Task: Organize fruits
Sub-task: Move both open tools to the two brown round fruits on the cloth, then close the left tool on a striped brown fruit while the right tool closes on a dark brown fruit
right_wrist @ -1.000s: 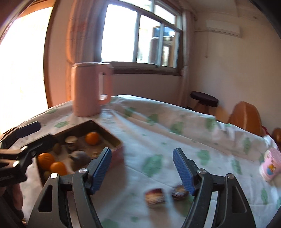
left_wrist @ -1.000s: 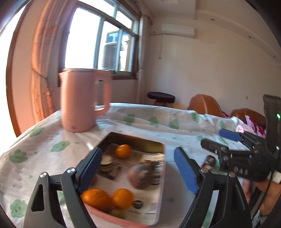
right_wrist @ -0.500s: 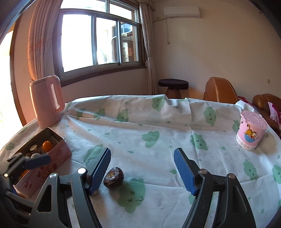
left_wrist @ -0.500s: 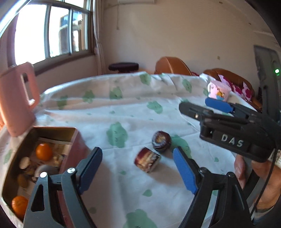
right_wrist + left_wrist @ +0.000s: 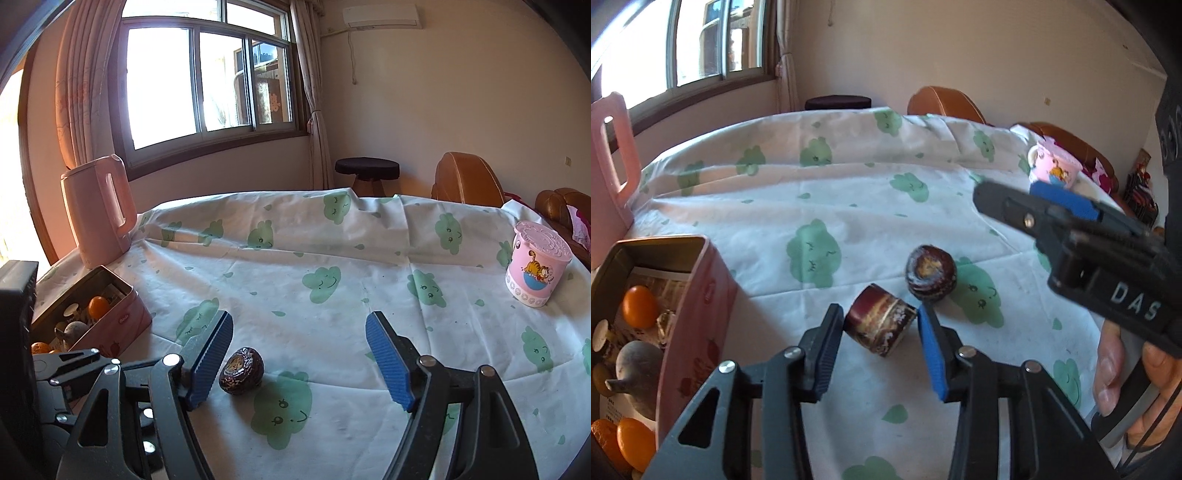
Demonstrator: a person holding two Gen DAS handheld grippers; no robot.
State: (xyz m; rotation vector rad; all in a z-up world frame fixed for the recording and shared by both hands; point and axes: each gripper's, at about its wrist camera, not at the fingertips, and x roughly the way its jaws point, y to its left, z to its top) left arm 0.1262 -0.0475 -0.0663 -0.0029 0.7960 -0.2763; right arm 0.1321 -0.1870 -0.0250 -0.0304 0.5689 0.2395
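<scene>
Left hand-held gripper (image 5: 881,325) sat low in the centre of the left wrist view, its jaws drawn in on a dark, cut cylindrical fruit piece (image 5: 881,324) lying on its side on the counter (image 5: 820,199). Both pads appeared to touch its flanks; whether it was firmly pinched could not be confirmed. A round dark fruit (image 5: 931,273) lay just beyond it, up and to the right, close to or touching the blue pad.

Right hand-held gripper (image 5: 299,360) was spread wide, pinching nothing. In its view the round dark fruit (image 5: 242,371) sat at lower left, just beside the left pad and inside the gap.

Pink tin (image 5: 701,295) stood at left edge of the left wrist view, already holding oranges (image 5: 639,306) and a grey fruit (image 5: 637,363).

Handling judgement: both dark pieces looked small and light, with wrinkled, probably firm skin, and the cut piece showed a flat face. Being round, it may roll if nudged. Best hold seemed to be across the curved sides at mid-length, with moderate squeeze.

Pink jug (image 5: 98,218) and cartoon cup (image 5: 535,271) stood well apart from the work.
</scene>
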